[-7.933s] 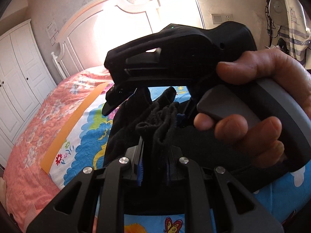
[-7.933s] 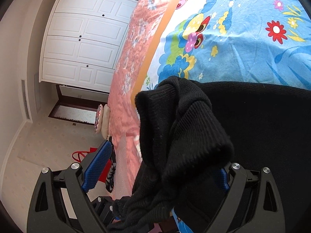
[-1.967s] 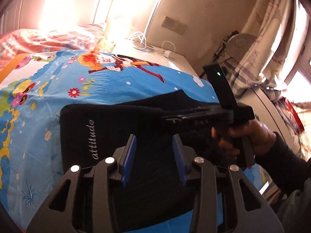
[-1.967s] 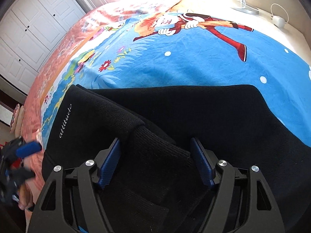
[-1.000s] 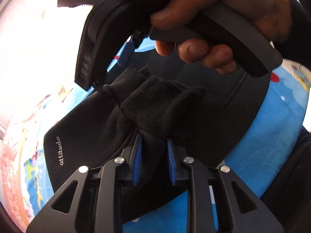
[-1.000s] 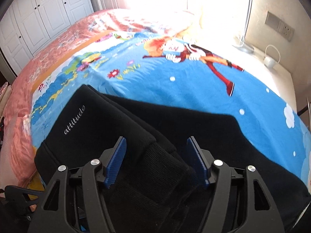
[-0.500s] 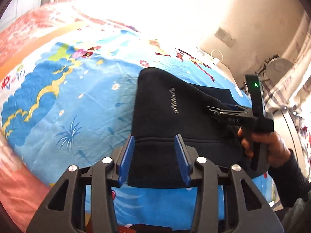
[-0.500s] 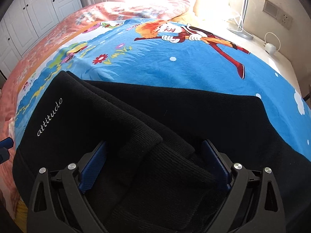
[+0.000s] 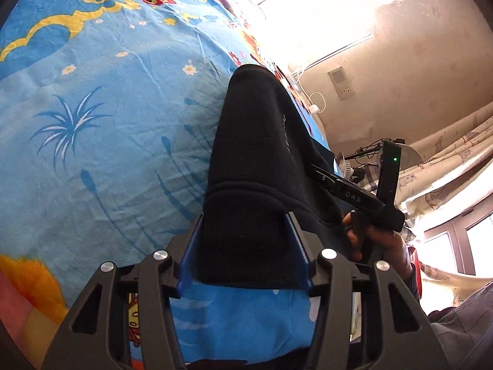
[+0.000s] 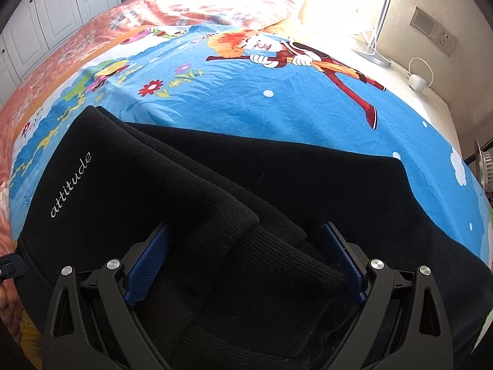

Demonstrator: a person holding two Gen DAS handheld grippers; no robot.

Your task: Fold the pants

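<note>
In the left wrist view, the left gripper (image 9: 245, 249) sits at the near edge of the bed (image 9: 92, 141), its blue pads on either side of the near end of the black pants (image 9: 255, 160). Its jaws have just been opening, and the cloth between them looks loose rather than pinched, so I read it as let go. The pants lie as a folded pile on the blue cartoon bedspread, running away from the near edge toward the wall side. Beyond them a hand (image 9: 379, 243) holds the right gripper's handle low over the far side of the pile.

In the right wrist view, the right gripper (image 10: 243, 265) points steeply down at the pants (image 10: 308, 178), which cover the near part of the bed (image 10: 246, 92) with the word "attitude" on the folded part at the left. Its jaws have just been opening and now stand wide. The ribbed cuffs lie stacked between the pads without being squeezed, so this one is released too.

The pants look like thick, soft knit: light, limp and not slippery, likely to sag and bunch wherever they are lifted. The layered cuffs may slide apart if only the top layer is caught. The firmest hold is probably the ribbed cuff or a folded edge, pinching through all layers.
</note>
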